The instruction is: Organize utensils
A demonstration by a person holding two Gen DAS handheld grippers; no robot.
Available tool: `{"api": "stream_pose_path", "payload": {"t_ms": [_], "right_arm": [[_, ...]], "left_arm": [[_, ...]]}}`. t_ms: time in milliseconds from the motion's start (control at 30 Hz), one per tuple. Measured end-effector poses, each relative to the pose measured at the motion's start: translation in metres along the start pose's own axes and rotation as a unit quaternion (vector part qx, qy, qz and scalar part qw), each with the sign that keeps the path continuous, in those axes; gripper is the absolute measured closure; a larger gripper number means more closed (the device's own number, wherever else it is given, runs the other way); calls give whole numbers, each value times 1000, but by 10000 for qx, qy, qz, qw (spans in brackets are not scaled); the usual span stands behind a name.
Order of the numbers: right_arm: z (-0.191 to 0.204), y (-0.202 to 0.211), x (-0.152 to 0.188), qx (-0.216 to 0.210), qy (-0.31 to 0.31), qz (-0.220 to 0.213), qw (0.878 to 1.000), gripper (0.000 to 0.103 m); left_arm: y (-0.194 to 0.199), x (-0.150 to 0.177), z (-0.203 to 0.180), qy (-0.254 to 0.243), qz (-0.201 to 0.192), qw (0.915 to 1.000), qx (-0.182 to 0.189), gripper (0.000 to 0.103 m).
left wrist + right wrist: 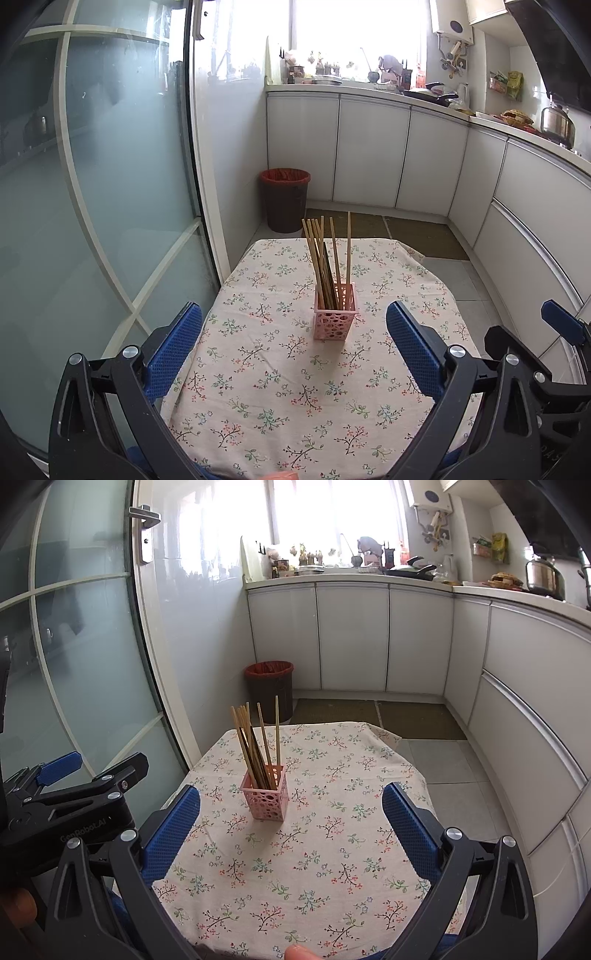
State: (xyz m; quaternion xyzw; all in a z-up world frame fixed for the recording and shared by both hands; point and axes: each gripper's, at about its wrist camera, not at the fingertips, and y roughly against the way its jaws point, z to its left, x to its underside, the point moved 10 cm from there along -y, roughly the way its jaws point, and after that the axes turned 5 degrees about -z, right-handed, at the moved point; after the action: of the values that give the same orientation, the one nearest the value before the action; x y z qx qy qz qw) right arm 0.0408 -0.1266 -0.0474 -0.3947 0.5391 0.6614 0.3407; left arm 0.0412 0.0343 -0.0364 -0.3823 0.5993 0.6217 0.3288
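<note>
Wooden chopsticks (325, 258) upright in pink perforated holder (335, 317), frame center; left gripper (293, 325) and right gripper (291, 805) spread wide, empty.

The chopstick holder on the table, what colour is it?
Pink chopstick holder, with round cut-out holes; the left wrist view shows it best.

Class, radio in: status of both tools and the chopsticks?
Left tool open, empty. Right tool open, empty. Chopsticks upright in pink holder. Nothing blocking.

A bright window (354, 33) lights the far wall above white cabinets (373, 155). A frosted glass door (110, 177) stands left; a dark bin (284, 199) sits on the tiled floor (450, 273).
</note>
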Motion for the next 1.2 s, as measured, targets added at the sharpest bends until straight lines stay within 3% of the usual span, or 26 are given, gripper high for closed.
{"api": "stream_pose_path", "payload": {"t_ms": [200, 1200], "right_arm": [[1, -2, 2, 11, -2, 16, 10000, 7], [3, -5, 5, 0, -22, 45, 10000, 7]], "left_arm": [[-1, 2, -2, 91, 58, 9998, 141, 7], [-2, 3, -1, -67, 25, 10000, -53, 7]]}}
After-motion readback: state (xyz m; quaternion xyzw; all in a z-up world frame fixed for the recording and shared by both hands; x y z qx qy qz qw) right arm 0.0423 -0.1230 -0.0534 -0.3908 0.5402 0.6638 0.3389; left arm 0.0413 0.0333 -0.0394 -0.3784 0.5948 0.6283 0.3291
